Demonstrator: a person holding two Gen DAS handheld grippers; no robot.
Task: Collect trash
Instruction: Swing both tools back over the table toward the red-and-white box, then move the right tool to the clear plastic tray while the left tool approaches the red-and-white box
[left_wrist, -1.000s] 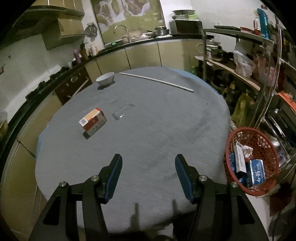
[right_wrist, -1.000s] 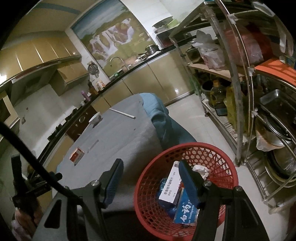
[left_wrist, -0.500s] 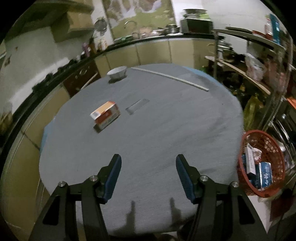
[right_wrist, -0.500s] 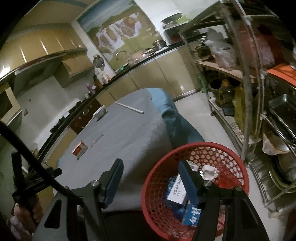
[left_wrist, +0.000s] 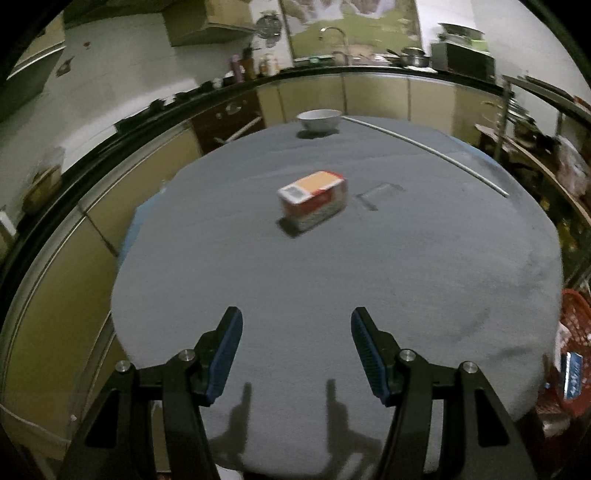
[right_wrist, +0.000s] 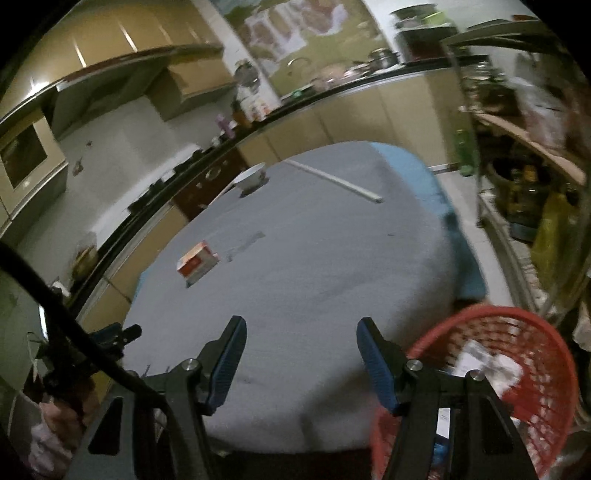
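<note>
Both views have swung from the basket toward the table; our left gripper and right gripper, jaws wide and empty, line up on the box lying mid-table, ready for pickup.

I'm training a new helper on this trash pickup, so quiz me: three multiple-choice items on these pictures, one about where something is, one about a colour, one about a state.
1. Where is the orange-and-white carton?
A. on the grey-covered table
B. in the basket
C. between the jaws

2. What colour is the mesh basket beside the table?
A. blue
B. red
C. white

3. How do the left gripper jaws stand?
A. clamped on the carton
B. clamped on the white bowl
C. apart, nothing between them

Answers:
1 A, the carton lies on the cloth near the table's middle.
2 B, its mesh is red.
3 C, only bare cloth shows between the blue pads.
</note>
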